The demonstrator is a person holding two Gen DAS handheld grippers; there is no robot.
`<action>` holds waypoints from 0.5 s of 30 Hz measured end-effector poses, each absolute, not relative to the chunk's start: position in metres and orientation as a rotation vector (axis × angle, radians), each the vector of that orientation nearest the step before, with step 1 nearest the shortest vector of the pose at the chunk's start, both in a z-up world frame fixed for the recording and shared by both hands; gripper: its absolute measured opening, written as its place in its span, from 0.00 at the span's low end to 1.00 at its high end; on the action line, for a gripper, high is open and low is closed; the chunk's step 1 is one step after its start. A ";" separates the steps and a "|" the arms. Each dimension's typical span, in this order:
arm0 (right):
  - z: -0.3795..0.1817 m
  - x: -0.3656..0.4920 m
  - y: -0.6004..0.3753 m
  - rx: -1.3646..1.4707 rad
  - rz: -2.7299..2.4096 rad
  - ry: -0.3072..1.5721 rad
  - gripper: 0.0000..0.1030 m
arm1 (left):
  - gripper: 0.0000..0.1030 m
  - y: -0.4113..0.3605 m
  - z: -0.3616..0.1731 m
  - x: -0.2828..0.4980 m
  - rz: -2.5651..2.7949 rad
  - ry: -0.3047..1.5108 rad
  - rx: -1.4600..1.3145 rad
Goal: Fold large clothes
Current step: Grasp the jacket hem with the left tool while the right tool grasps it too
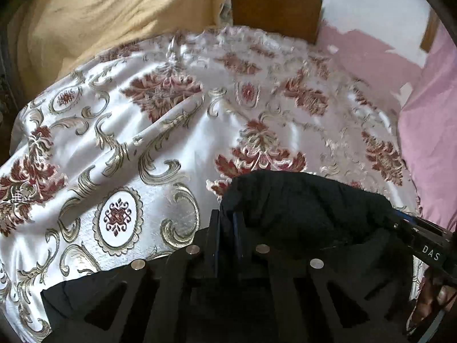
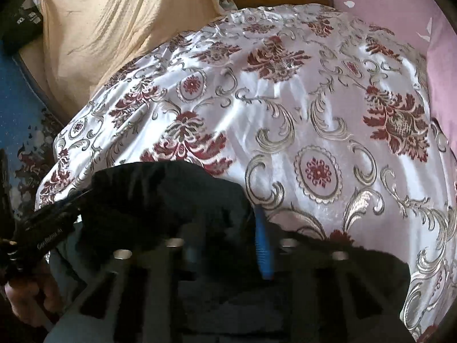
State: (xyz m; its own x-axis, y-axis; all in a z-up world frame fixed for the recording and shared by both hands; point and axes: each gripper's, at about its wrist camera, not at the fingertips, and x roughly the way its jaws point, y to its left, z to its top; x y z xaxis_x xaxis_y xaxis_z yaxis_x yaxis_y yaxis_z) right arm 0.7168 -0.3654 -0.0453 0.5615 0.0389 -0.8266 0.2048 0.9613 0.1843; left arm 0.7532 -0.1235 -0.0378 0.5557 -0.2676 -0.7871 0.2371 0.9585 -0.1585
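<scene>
With both the left claw (image 1: 228, 223) and right claw (image 2: 225, 245) pinching the black garment (image 1: 300, 208) just above the bed (image 1: 160, 148), we reckon we're mid-fold, and next should carry that edge across evenly.

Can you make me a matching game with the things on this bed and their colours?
Things:
1. garment pinched in the left gripper and the right gripper
2. bedspread
3. cloth draped at the far left
4. headboard

Colours:
A. brown wood
B. black
C. plain yellow-tan
D. shiny white with dark red flowers and grey-gold scrolls

Pairs: 1-B, 2-D, 3-C, 4-A
</scene>
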 end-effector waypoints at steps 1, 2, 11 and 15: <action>-0.042 0.711 -0.365 0.260 -0.094 0.963 0.14 | 0.07 -0.123 -0.035 0.747 -0.305 0.915 -0.023; -0.037 0.704 -0.363 0.235 -0.093 0.948 0.12 | 0.07 -0.122 -0.030 0.740 -0.311 0.894 -0.011; 0.019 0.631 -0.363 0.170 -0.053 0.839 0.08 | 0.05 -0.097 0.032 0.658 -0.320 0.804 0.039; 0.038 0.585 -0.360 0.135 -0.043 0.793 0.06 | 0.04 -0.089 0.052 0.610 -0.335 0.763 0.058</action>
